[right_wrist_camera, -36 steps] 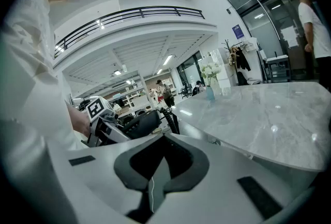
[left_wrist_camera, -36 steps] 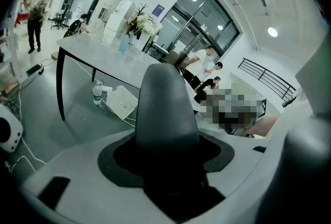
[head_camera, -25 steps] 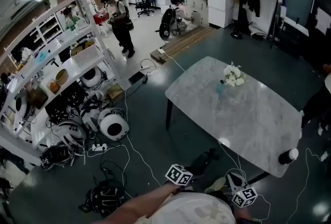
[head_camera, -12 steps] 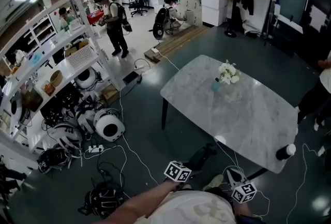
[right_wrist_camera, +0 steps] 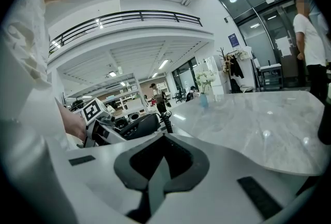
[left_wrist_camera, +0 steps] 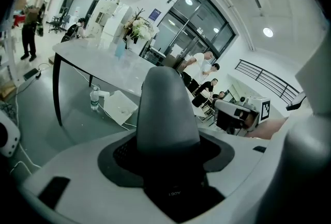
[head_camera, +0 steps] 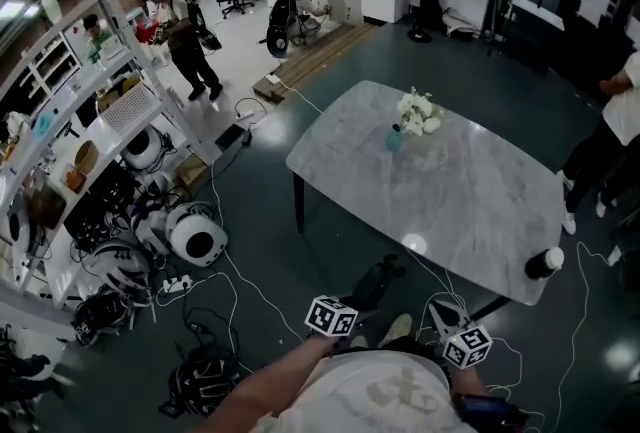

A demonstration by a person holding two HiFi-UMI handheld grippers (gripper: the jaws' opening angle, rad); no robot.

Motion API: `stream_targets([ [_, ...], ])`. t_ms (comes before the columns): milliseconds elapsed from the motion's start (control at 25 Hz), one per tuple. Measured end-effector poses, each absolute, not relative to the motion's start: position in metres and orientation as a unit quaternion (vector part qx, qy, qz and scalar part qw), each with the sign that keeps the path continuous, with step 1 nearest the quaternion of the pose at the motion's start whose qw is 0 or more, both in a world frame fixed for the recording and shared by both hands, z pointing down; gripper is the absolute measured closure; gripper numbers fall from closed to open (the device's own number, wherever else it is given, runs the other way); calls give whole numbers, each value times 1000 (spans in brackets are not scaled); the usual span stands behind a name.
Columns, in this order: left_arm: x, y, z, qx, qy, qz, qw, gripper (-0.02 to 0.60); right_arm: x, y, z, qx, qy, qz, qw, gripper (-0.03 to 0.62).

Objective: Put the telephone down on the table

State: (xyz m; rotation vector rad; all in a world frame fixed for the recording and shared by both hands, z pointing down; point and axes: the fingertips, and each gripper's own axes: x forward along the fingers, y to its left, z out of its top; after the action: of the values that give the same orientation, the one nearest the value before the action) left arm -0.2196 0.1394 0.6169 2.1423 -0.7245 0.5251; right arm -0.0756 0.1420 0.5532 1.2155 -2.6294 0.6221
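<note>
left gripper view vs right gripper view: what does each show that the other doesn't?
Left gripper view only: a bottle on the floor under the table, and the right gripper. Right gripper view only: the left gripper seen from outside, its tongs shut on the phone, and the coiled cord. Both: table, flowers, phone.

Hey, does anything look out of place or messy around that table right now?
A dark white-topped container stands right at the table's near corner, close to the edge. Helmets and cables sprawl across the floor left of the table. The telephone handset is off the table, gripped by the left gripper.
</note>
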Motion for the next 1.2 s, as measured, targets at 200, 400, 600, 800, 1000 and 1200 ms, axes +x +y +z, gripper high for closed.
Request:
stream_targets([
  [200, -211, 136, 620, 842, -284, 217, 403, 302, -65, 135, 557, 413, -880, 218, 87, 579],
  [400, -200, 123, 621, 841, -279, 224, 406, 302, -57, 126, 560, 414, -879, 218, 96, 579],
  [600, -179, 112, 622, 841, -270, 231, 408, 302, -39, 112, 563, 420, -875, 220, 93, 579],
  [800, -159, 88, 616, 845, -262, 238, 400, 302, -20, 88, 559, 428, -873, 219, 83, 579],
  [1000, -135, 65, 612, 848, -258, 243, 395, 302, 2, 66, 559, 433, -871, 221, 76, 579],
  [1200, -119, 46, 610, 847, -258, 247, 394, 302, 16, 48, 560, 432, -871, 224, 67, 579],
])
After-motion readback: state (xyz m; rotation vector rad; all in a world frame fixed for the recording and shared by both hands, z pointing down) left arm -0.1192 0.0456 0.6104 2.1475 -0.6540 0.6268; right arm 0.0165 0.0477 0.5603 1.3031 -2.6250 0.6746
